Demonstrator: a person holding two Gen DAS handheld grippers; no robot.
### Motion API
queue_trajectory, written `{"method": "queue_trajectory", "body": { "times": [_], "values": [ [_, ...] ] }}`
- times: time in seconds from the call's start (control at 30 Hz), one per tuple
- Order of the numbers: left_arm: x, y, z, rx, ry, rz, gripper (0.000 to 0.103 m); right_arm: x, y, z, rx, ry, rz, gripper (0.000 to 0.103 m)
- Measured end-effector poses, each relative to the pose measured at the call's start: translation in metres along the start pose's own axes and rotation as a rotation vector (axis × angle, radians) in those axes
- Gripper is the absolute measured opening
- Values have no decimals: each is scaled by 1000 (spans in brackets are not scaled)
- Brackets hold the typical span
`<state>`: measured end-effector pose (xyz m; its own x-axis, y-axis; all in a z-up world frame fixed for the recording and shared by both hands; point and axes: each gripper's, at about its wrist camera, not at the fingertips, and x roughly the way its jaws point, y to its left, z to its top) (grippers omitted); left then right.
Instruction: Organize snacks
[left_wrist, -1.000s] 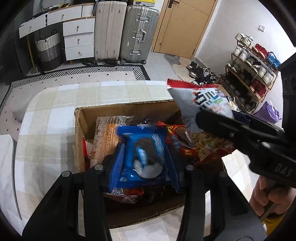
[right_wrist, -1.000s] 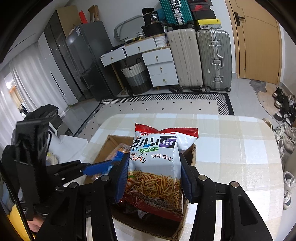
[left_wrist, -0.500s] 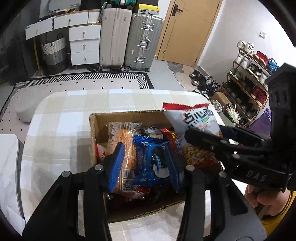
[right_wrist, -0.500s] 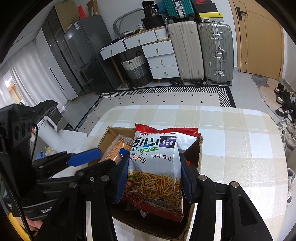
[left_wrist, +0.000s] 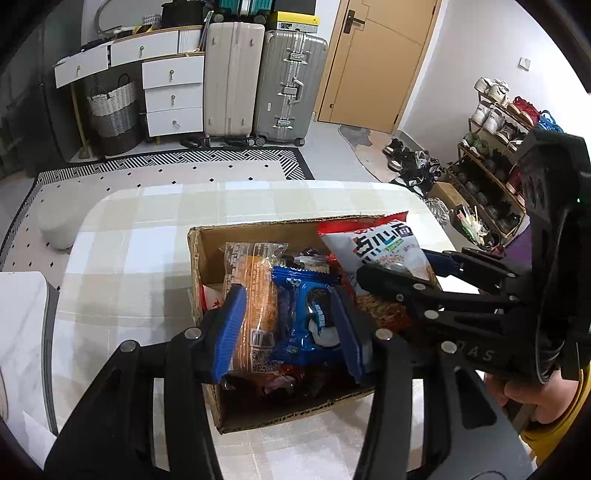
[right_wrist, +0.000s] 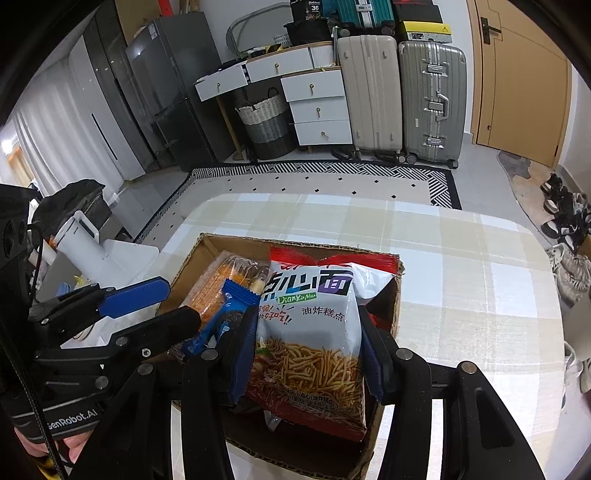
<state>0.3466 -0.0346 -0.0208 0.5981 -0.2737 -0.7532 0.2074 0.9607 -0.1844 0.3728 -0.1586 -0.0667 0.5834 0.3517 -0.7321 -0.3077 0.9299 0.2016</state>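
Observation:
A cardboard box (left_wrist: 207, 251) of snacks stands on the checked table (left_wrist: 140, 229). My left gripper (left_wrist: 291, 328) is open over the box, its blue pads wide either side of a blue Oreo pack (left_wrist: 306, 314) and an orange cracker pack (left_wrist: 255, 310) that lie inside. My right gripper (right_wrist: 306, 354) is shut on a white and red bag of fried noodle snack (right_wrist: 314, 325), held upright at the box's right end (right_wrist: 397, 295). The bag also shows in the left wrist view (left_wrist: 376, 247), with its lower part inside the box.
A white appliance (right_wrist: 85, 240) and side table stand left of the table. Suitcases (left_wrist: 258, 77), drawers (left_wrist: 173, 96) and a basket (left_wrist: 114, 107) line the far wall. A shoe rack (left_wrist: 495, 147) is at the right. A patterned rug (right_wrist: 332, 177) lies beyond the table.
My left gripper has let go of the Oreo pack into the box, opened and drawn back. My right gripper has lowered the noodle bag toward the box's right end.

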Motion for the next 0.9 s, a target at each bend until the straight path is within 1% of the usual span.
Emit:
{"method": "queue_trajectory", "body": {
  "times": [0.1,0.17,0.3,0.57,0.73,0.8,0.9],
  "values": [
    [-3,-1,0,-3,-3,1,46,0,5,2,-18,-7,-12,52],
    [-5,-2,-1,0,-6,6,47,-5,7,3,-20,-29,-14,54],
    [-11,-4,-1,-1,-18,8,52,-13,5,6,-11,-46,-11,54],
    [-29,-10,-6,1,-40,21,56,-33,5,2,0,-82,-13,54],
    [-50,-18,-12,10,-60,28,58,-56,14,-2,-7,-116,-5,54],
    [-61,-22,-15,12,-75,35,62,-69,21,-6,-17,-135,-6,54],
    [-78,-29,-19,14,-96,37,63,-87,31,-12,-35,-162,-7,54]
  ]
}}
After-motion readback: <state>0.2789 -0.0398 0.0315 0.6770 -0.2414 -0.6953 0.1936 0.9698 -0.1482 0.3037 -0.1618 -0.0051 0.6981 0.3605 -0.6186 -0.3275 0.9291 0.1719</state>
